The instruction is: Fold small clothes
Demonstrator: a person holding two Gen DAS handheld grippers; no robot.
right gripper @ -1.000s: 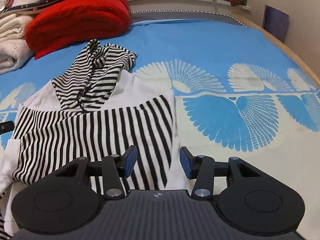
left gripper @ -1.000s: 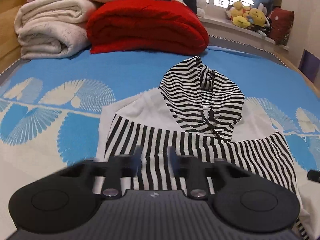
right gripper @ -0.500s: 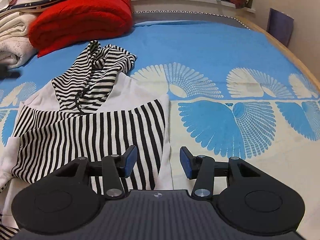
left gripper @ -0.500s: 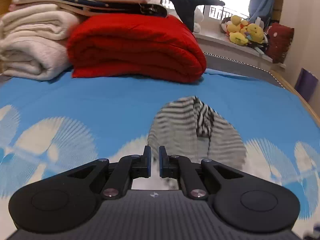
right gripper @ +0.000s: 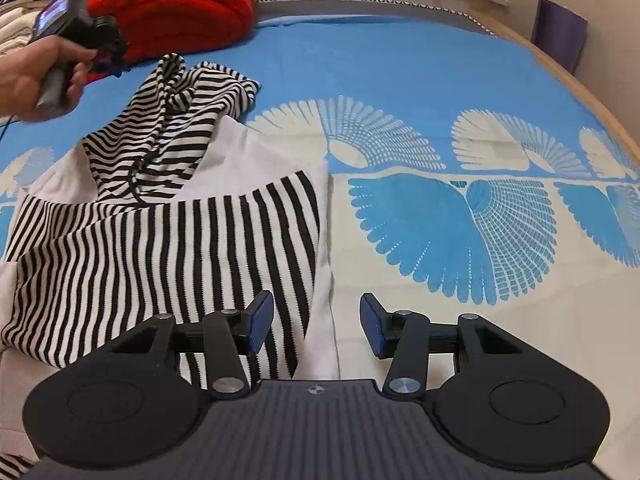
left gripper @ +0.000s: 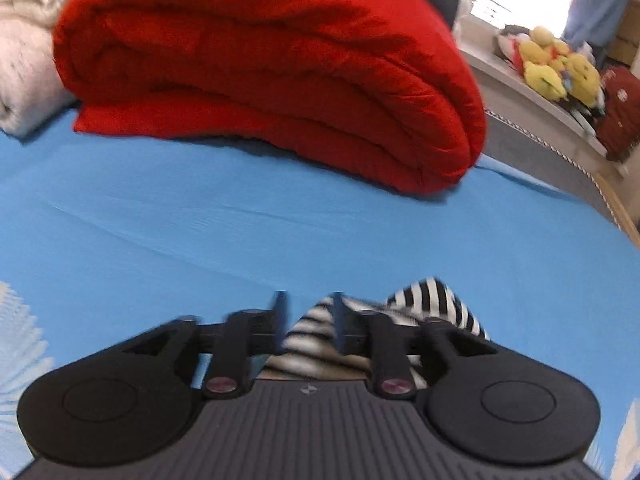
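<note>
Straddling soft striped hood, left claw agape.

I see a hoodie in black-and-white stripes: narrow bands on its hood, broader ones across the body, with plain white panels between. The bed sheet under it is bright blue, printed with cream and blue fan shapes. Behind lies a solid red folded blanket, with off-white towels beside it. My right gripper is black with blue fingers. Yellow plush toys sit on the ledge.
</note>
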